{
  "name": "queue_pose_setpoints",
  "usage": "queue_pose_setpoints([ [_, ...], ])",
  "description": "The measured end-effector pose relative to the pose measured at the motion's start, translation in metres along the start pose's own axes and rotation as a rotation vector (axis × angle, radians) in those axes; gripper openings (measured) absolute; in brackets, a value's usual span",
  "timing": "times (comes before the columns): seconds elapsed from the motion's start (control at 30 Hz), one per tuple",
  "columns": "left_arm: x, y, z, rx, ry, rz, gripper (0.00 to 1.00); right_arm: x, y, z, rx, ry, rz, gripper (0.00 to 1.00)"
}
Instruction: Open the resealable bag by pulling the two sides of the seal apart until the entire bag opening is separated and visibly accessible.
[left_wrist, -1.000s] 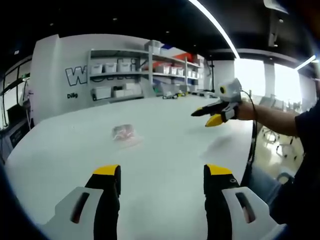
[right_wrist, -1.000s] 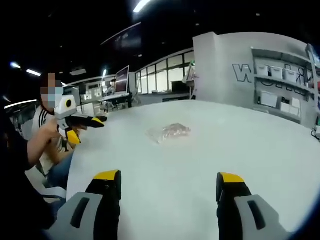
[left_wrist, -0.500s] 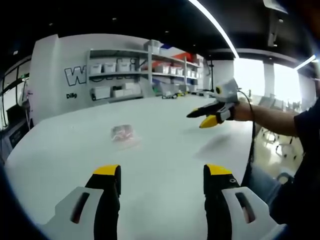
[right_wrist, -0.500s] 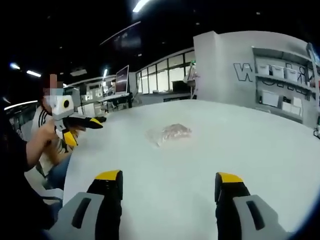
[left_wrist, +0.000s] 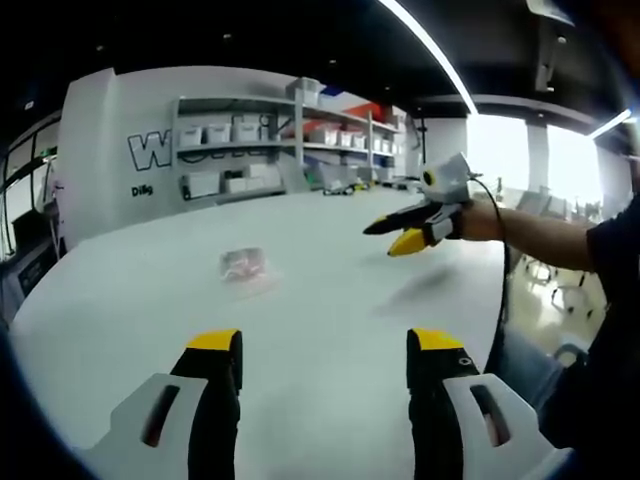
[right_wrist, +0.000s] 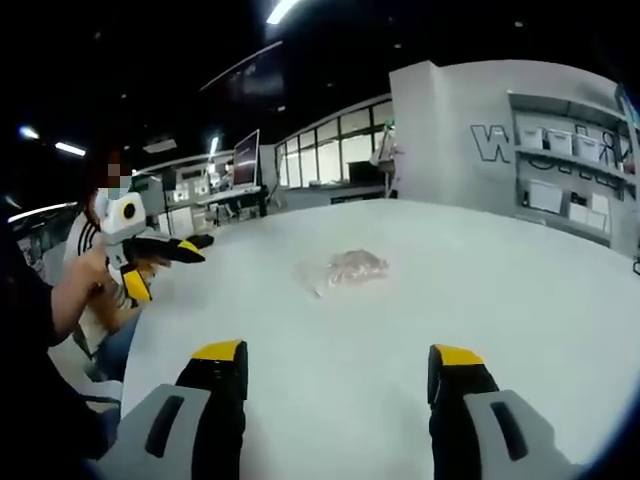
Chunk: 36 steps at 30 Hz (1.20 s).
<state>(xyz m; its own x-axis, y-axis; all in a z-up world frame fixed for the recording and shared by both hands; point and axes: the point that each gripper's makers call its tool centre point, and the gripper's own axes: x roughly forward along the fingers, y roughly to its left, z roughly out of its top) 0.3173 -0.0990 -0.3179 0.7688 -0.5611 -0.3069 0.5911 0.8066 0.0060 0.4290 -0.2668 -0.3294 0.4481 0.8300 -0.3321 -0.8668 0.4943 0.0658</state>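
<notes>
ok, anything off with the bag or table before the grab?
Nothing stands out. The bag lies flat on the white table, alone, apparently sealed, nothing spilled around it. Both hand-held grippers are open and clear of it: the left low over the table, the right likewise.

A white table (left_wrist: 330, 300) fronts a lettered white wall (left_wrist: 120, 150), shelves (left_wrist: 250, 150) of bins, bright windows (left_wrist: 540, 160) and ceiling strip lights (left_wrist: 430, 50).

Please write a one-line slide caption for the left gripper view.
Open left gripper faces a resealable bag lying untouched on the white table.
</notes>
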Motion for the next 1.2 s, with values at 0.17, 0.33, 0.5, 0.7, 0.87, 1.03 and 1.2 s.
queue_pose_setpoints([
  [0.17,0.001,0.000,0.000,0.001,0.001,0.001,0.66,0.006,-0.002,0.001,0.003,0.001,0.003,0.71],
  [0.33,0.002,0.000,-0.001,0.000,0.001,0.000,0.66,0.012,-0.003,0.002,0.005,-0.004,0.006,0.70],
  [0.5,0.002,0.001,-0.002,0.000,0.005,0.000,0.66,0.017,-0.004,0.000,0.008,0.003,0.011,0.70],
  [0.7,0.002,0.000,-0.002,-0.007,0.001,-0.005,0.66,0.022,-0.002,-0.001,0.006,0.008,0.020,0.69],
  [0.87,0.003,-0.002,-0.001,-0.007,0.000,-0.008,0.66,0.027,0.002,0.000,-0.001,0.006,0.027,0.68],
  [1.03,0.004,-0.003,0.000,-0.003,-0.001,-0.008,0.66,0.031,0.003,0.002,0.002,-0.001,0.033,0.67],
  [1.2,0.006,-0.002,-0.001,-0.003,0.005,-0.008,0.66,0.034,0.002,0.005,0.004,-0.012,0.038,0.66],
])
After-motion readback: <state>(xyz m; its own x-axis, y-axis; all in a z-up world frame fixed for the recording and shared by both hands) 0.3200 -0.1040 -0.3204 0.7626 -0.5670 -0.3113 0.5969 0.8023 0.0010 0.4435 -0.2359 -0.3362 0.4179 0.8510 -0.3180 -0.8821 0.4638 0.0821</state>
